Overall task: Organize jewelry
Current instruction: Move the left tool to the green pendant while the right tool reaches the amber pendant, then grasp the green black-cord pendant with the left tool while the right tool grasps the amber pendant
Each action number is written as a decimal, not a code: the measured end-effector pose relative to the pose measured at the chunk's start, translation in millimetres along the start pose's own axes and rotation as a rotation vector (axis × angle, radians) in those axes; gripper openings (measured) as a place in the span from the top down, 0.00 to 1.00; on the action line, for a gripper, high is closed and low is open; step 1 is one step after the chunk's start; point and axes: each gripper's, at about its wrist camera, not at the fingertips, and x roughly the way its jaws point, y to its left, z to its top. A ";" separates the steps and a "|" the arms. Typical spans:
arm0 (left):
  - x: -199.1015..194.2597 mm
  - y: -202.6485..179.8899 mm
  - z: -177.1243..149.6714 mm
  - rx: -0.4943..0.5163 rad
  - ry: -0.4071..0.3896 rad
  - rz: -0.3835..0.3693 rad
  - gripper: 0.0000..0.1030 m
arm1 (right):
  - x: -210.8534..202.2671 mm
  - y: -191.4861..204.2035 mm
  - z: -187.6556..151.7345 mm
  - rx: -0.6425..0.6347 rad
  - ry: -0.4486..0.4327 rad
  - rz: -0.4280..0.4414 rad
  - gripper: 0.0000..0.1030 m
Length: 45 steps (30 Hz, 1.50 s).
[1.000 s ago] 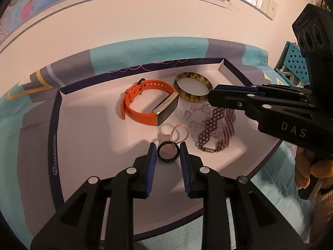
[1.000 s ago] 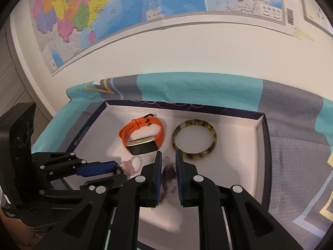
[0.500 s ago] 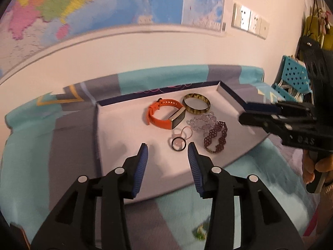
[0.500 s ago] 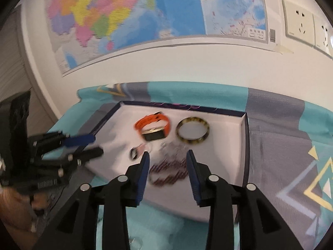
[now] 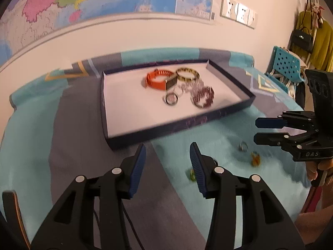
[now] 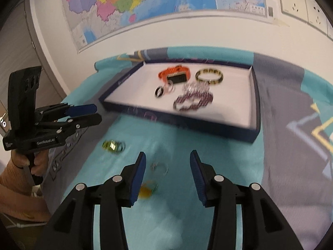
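Observation:
A dark-rimmed tray (image 5: 181, 126) (image 6: 255, 95) holds an orange watch (image 5: 155, 80) (image 6: 166, 74), a tortoiseshell bangle (image 5: 187, 75) (image 6: 209, 77), a black ring (image 5: 171, 99) (image 6: 159, 91), a clear chain and a dark red beaded bracelet (image 5: 204, 98) (image 6: 193, 102). On the cloth lie a green ring (image 6: 112, 145) (image 5: 191, 175), a silver ring (image 6: 159, 167) (image 5: 243, 146) and an amber ring (image 6: 146, 190) (image 5: 255, 159). My left gripper (image 5: 167, 162) is open and empty before the tray. My right gripper (image 6: 166, 170) is open and empty above the silver ring.
A teal and grey cloth (image 5: 62, 145) covers the table. A wall with a map (image 6: 145, 0) and sockets (image 5: 237, 12) stands behind. A teal chair (image 5: 285, 64) and hanging clothes are at the far right.
Both grippers let go in the tray, opened wide and pulled back over the cloth. The black ring and the beaded bracelet now lie in the tray.

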 end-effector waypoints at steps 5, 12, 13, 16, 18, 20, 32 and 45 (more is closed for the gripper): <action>0.3 -10.2 -14.3 0.029 0.022 -0.005 0.58 | 0.5 7.5 -16.6 0.003 0.027 0.006 0.57; 10.2 -13.3 -22.8 0.028 0.063 0.000 0.58 | -0.9 16.2 -21.3 0.000 0.024 0.026 0.57; 13.2 -12.1 -23.3 0.022 0.073 0.004 0.58 | 0.5 17.3 -21.2 -0.002 0.026 0.029 0.57; 19.5 -9.7 -23.1 0.008 0.093 0.013 0.59 | 5.1 20.9 -22.5 -0.011 0.036 0.021 0.57; 19.3 -9.8 -21.3 0.010 0.086 0.027 0.60 | 5.9 20.4 -22.8 -0.007 0.036 0.024 0.57; 22.4 -5.4 -18.9 -0.006 0.093 0.059 0.61 | 5.7 19.2 -23.1 0.001 0.035 0.026 0.57; -0.9 -19.3 -20.0 0.049 0.026 -0.057 0.65 | 5.0 17.8 -26.2 0.007 0.035 0.014 0.57; 25.6 -40.7 -18.8 0.086 0.097 -0.118 0.66 | 7.1 24.5 -29.6 -0.046 0.032 -0.057 0.77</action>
